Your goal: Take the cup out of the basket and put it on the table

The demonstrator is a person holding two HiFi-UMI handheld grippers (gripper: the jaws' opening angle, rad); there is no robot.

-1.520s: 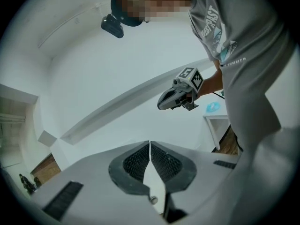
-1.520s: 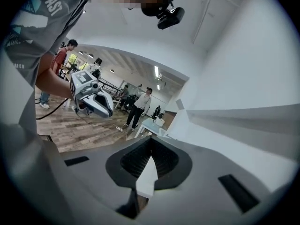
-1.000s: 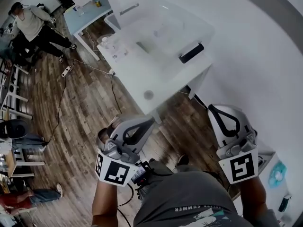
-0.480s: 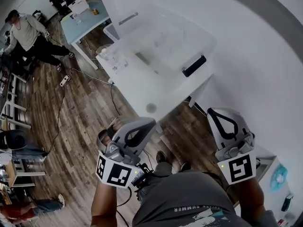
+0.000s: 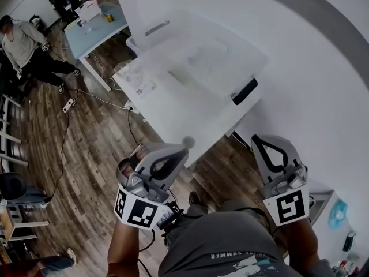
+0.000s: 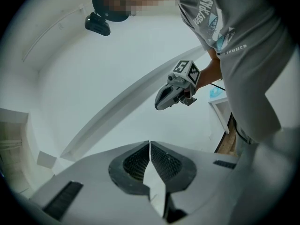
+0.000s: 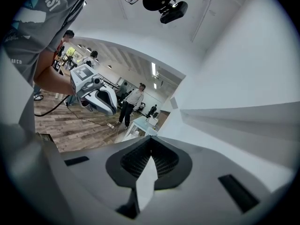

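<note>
Left gripper [image 6: 150, 146] is clenched, pads meeting, nothing between them. Right gripper [image 7: 151, 142] is the same, closed on air. Both hang close to the person's torso on the near side of the white table [image 5: 173, 117], well apart from the clear basket [image 5: 258, 68] at its far end, which has a black handle [image 5: 245, 91] on its near right wall. The cup should be inside the basket, but the interior is washed out in the head view, so I can't pick it out. Step in hand looks like the approach, with nothing of the task done yet. To do it well: open 1 gripper before reaching, come in over the rim from above, take the cup by its wall, lift straight clear, then set it on bare tabletop. Only the head view shows table and basket. The 2 gripper views aim up and sideways, giving jaw state, each other's gripper, and on the right, a person [image 7: 133, 100] standing far across the room.
</note>
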